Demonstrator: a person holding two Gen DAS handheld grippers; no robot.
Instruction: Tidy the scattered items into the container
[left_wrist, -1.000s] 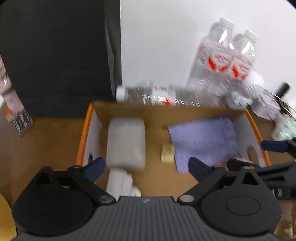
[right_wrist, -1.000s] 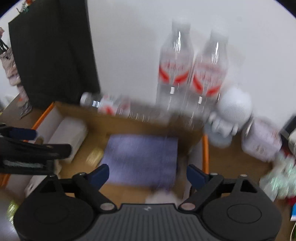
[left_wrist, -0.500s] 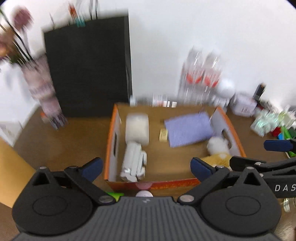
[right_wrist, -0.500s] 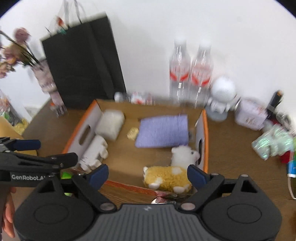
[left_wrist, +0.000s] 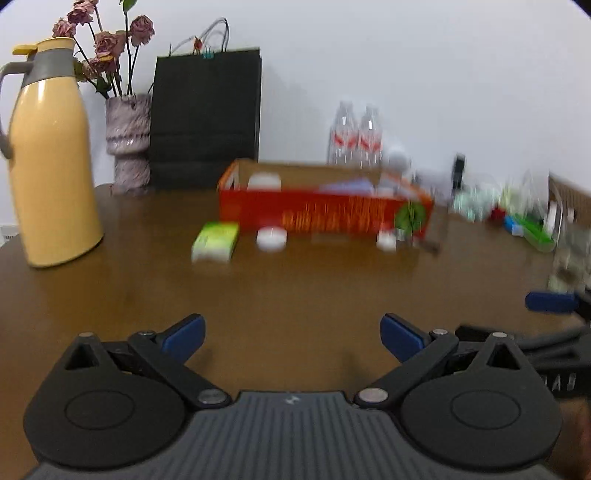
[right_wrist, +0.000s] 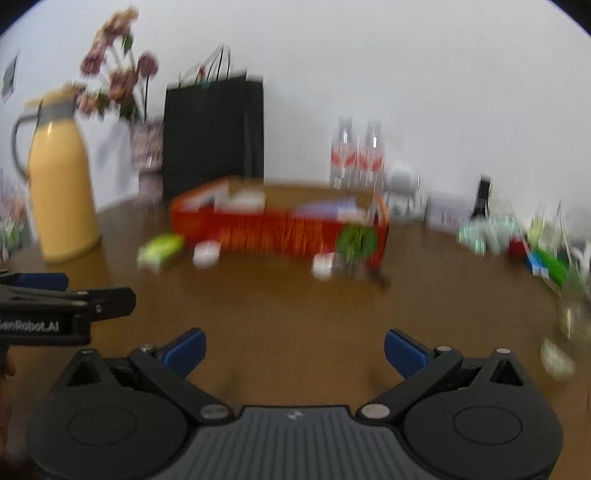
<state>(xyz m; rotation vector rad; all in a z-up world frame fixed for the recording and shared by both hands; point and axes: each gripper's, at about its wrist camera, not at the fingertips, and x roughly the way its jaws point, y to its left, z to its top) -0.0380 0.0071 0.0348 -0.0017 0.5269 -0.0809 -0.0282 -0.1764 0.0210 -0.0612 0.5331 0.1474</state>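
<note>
Brown table (left_wrist: 295, 295) bears orange box (left_wrist: 325, 216); apparently green packet (left_wrist: 215, 242).

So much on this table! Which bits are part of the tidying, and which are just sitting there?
Part of the job:
- orange cardboard box
- green-and-white packet
- round white lid-like piece
- small white item

Just there:
- yellow thermos jug
- black paper bag
- two clear water bottles

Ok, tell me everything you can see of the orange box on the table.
The orange box is a low, open-topped carton, apparently cardboard: red-orange printed front with a green round mark near its right end, brown inner walls. It sits flat on the brown table, ahead of both open grippers, neither touching it. White and lilac things lie inside, blurred. A green packet and small white items lie along its front; contact is unclear.
</note>
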